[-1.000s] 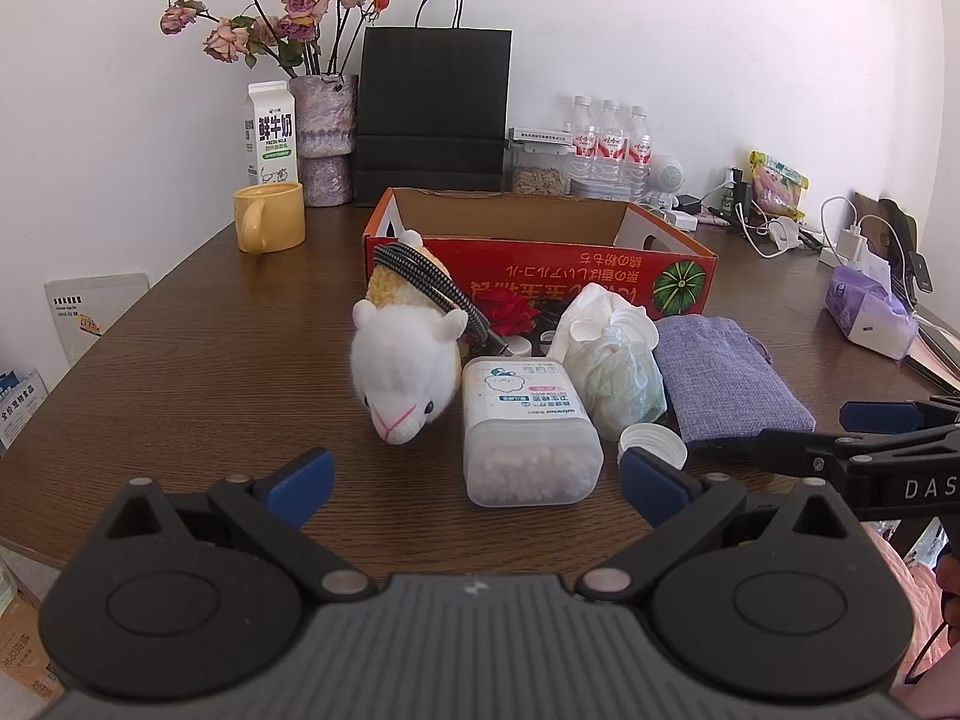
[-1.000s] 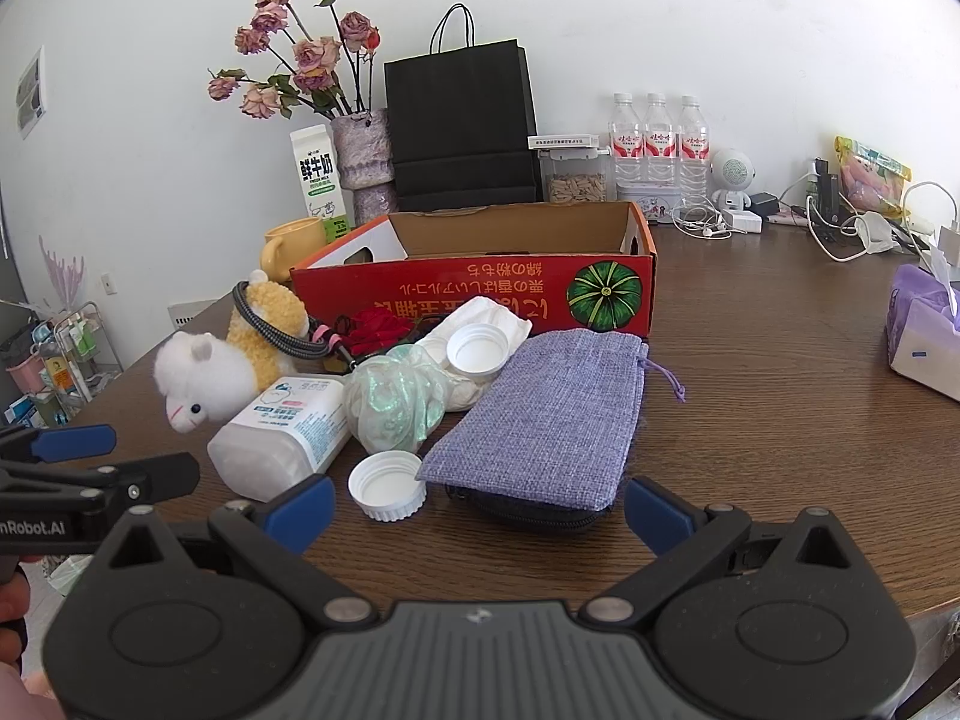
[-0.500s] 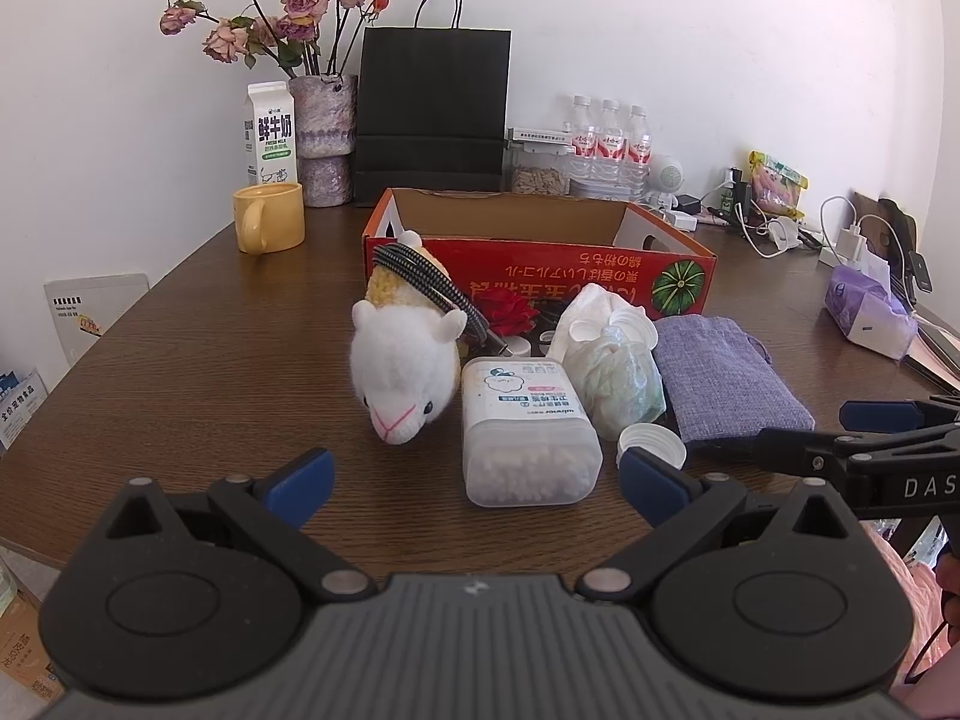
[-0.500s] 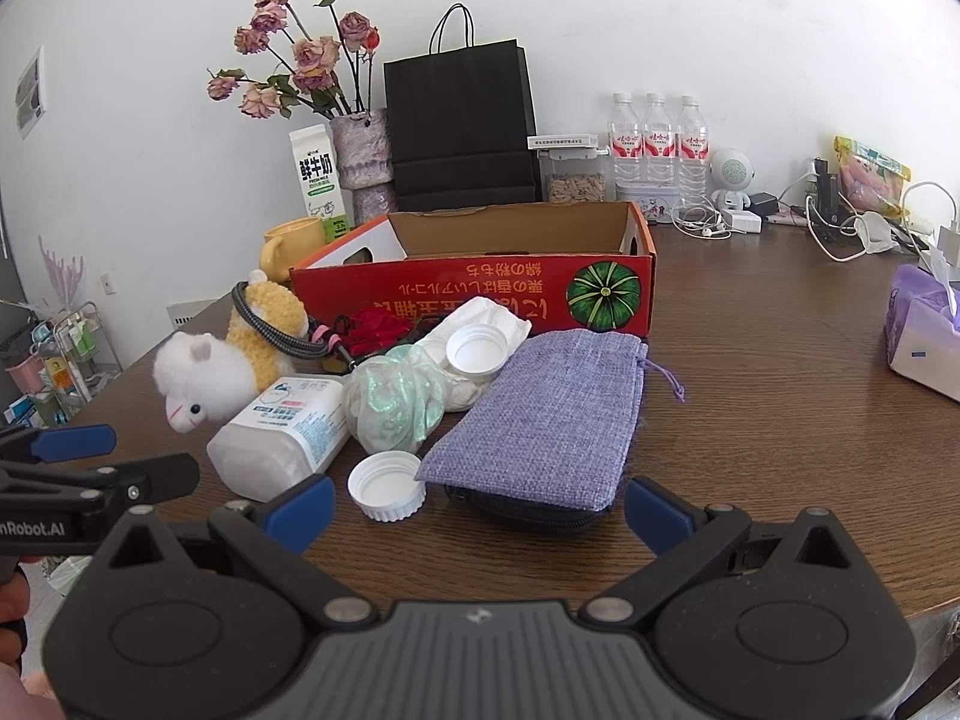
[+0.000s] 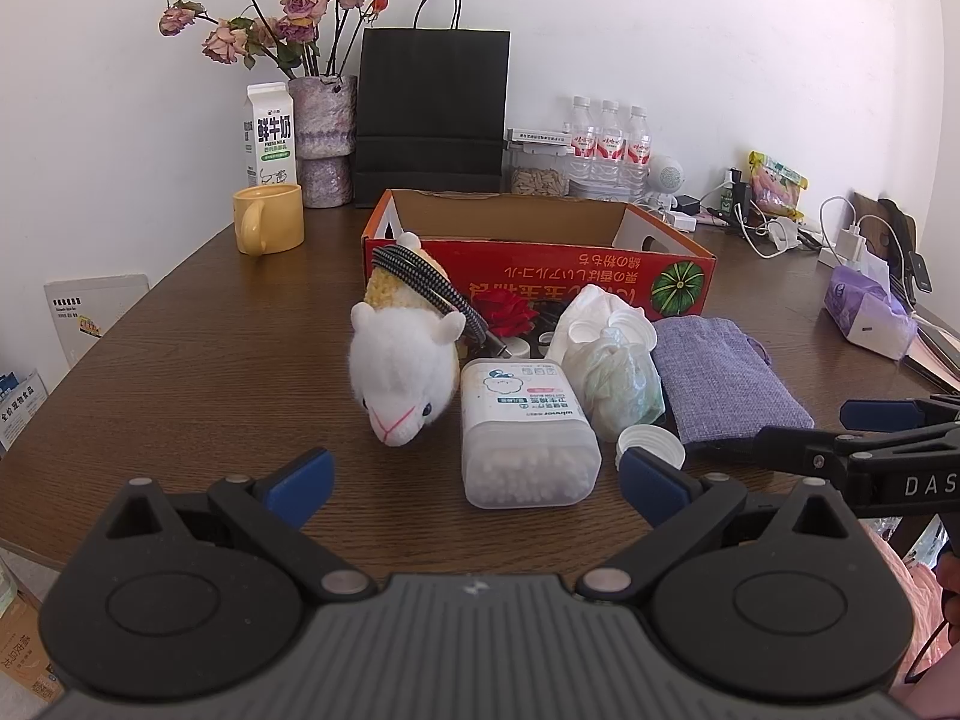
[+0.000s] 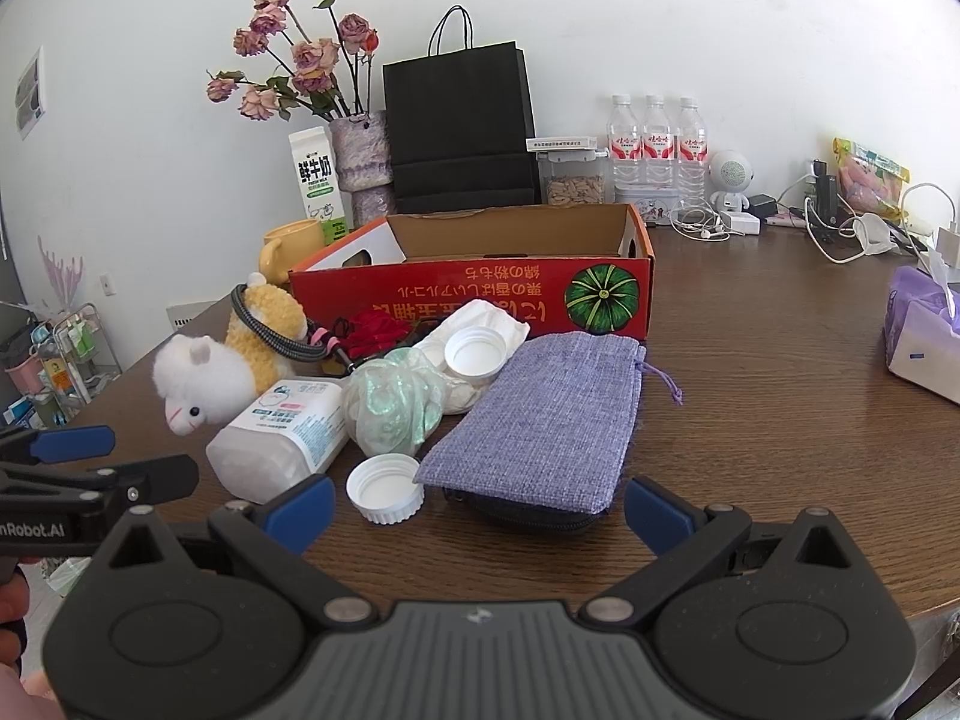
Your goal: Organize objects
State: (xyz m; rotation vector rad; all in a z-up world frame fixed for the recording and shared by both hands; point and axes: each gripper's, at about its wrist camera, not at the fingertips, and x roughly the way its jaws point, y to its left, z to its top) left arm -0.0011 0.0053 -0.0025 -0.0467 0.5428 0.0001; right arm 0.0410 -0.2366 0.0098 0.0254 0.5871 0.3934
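A pile lies in front of an open red cardboard box: a white and yellow plush alpaca, a clear cotton swab container, a crumpled plastic bag, a purple cloth pouch and a white cap. My left gripper is open, just short of the swab container. My right gripper is open before the pouch and the cap. Neither holds anything.
At the back stand a yellow mug, a milk carton, a vase of dried roses, a black paper bag and water bottles. A purple tissue pack and cables lie at the right. The table edge runs under both grippers.
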